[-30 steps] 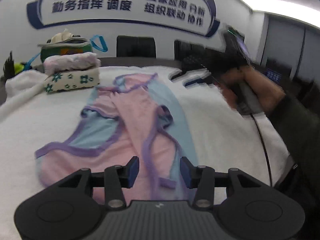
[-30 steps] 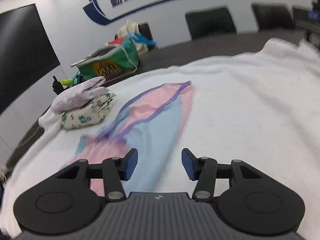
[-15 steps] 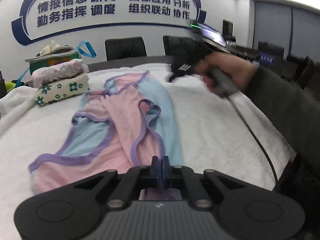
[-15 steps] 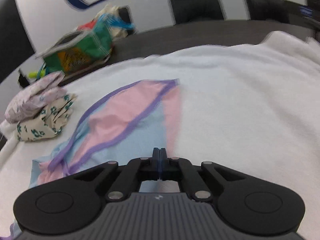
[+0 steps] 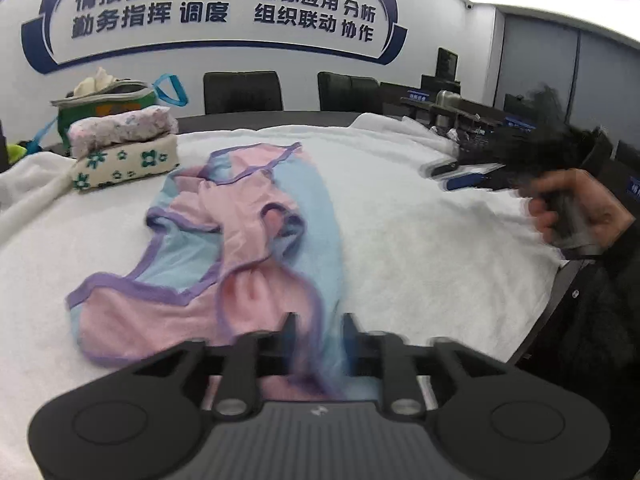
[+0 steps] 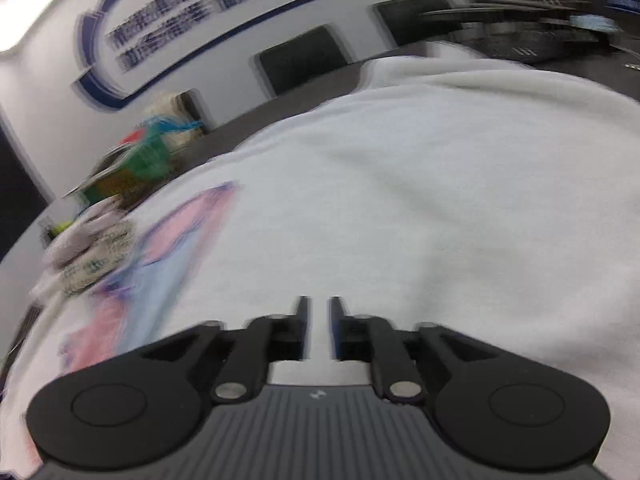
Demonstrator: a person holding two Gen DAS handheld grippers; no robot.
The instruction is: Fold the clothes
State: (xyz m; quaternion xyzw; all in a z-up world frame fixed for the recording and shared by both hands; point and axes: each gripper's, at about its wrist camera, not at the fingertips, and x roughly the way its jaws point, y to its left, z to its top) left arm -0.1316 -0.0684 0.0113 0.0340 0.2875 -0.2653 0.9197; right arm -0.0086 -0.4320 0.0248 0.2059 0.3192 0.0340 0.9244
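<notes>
Garment point(image 5: 248, 248) lies under left claw point(image 5: 318, 340), its fingers parted.

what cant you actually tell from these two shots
- Left wrist view: the near hem of the pink and blue garment is hidden behind the left tool.
- Left wrist view: the right tool is smeared by motion; its jaws cannot be read there.
- Right wrist view: the folded clothes stack and wall lettering are blurred beyond reading.
- Right wrist view: the garment is cut by the left edge.
</notes>
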